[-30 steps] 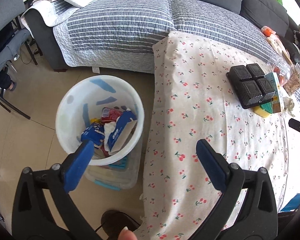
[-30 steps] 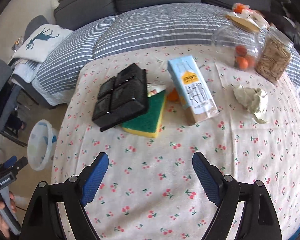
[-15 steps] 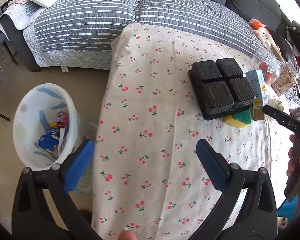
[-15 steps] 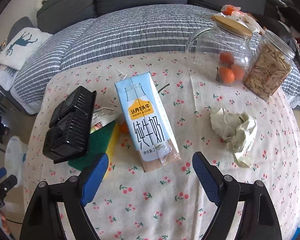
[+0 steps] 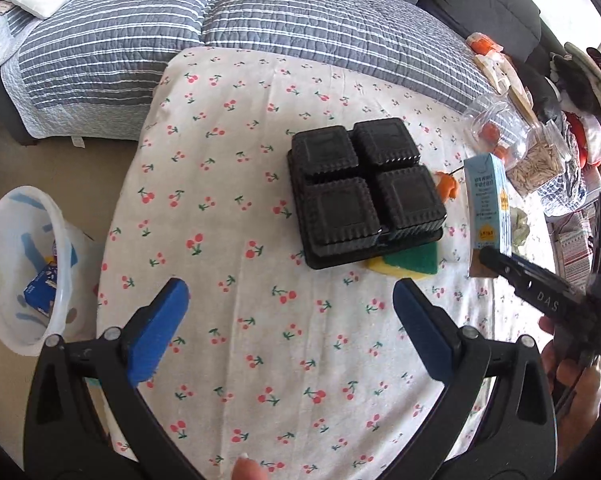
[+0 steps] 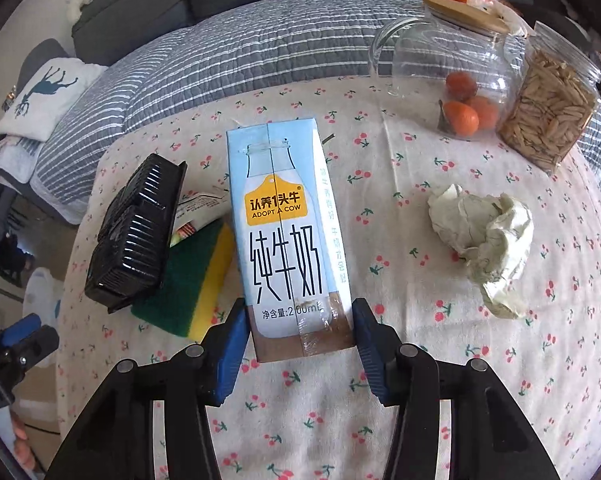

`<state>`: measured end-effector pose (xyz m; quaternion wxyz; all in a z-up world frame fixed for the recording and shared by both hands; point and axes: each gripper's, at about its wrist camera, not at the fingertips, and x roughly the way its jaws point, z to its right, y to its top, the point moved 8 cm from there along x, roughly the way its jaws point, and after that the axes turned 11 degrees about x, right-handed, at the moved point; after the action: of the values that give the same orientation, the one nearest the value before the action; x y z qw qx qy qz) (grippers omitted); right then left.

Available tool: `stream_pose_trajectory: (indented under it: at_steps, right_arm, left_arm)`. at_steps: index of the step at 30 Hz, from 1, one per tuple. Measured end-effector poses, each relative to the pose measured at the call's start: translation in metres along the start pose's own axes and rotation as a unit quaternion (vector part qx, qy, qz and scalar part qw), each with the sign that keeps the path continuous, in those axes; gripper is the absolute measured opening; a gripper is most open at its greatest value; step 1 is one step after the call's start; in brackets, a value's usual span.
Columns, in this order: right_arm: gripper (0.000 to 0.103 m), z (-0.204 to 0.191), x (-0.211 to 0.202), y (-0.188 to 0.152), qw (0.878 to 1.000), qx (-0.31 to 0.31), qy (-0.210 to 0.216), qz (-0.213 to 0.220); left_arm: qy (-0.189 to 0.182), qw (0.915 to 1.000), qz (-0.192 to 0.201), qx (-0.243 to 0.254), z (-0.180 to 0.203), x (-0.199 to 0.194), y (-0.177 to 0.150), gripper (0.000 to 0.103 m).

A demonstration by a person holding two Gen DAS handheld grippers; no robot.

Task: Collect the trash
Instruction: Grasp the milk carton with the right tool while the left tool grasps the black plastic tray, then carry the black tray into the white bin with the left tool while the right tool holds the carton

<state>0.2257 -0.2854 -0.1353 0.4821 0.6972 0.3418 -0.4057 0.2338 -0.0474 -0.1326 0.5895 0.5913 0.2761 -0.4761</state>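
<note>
A light-blue milk carton (image 6: 284,232) lies flat on the cherry-print tablecloth (image 6: 380,400). My right gripper (image 6: 299,309) straddles its brown bottom end, jaws closing, and both blue pads touch the carton's sides. My left gripper (image 5: 290,292) hangs open above bare cloth, short of a black four-cell plastic tray (image 5: 364,192). That tray rests partly on a green-yellow sponge (image 5: 412,260). A crumpled pale paper ball (image 6: 484,236) sits right of the carton. The white trash bin (image 5: 16,264), with trash inside, stands on the floor to the left.
A glass jar holding oranges (image 6: 452,68) and a jar of seeds (image 6: 552,100) stand at the table's back right. A torn wrapper (image 6: 198,208) pokes out beside the tray. A striped grey sofa cover (image 5: 260,20) lies behind the table.
My left gripper swung right, from over the bin to over the table near the black tray. My right gripper moved up to the milk carton and narrowed its jaws around the carton's bottom end.
</note>
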Motion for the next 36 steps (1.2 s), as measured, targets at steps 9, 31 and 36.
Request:
stream_pose_trajectory:
  at_steps: [9, 31, 36]
  right_arm:
    - [0.052, 0.039, -0.052, -0.008, 1.000, 0.004, -0.002, 0.014]
    - [0.052, 0.090, -0.073, -0.014, 0.999, 0.025, -0.012, 0.015]
    - [0.052, 0.088, -0.079, -0.015, 0.999, 0.026, -0.009, 0.019]
  left_arm:
    - [-0.016, 0.9988, -0.016, -0.044, 0.024, 0.019, 0.044, 0.101]
    - [0.063, 0.9970, -0.016, 0.042, 0.077, 0.044, 0.057, 0.049]
    - [0.055, 0.9961, 0.007, 0.068, 0.081, 0.026, 0.056, 0.000]
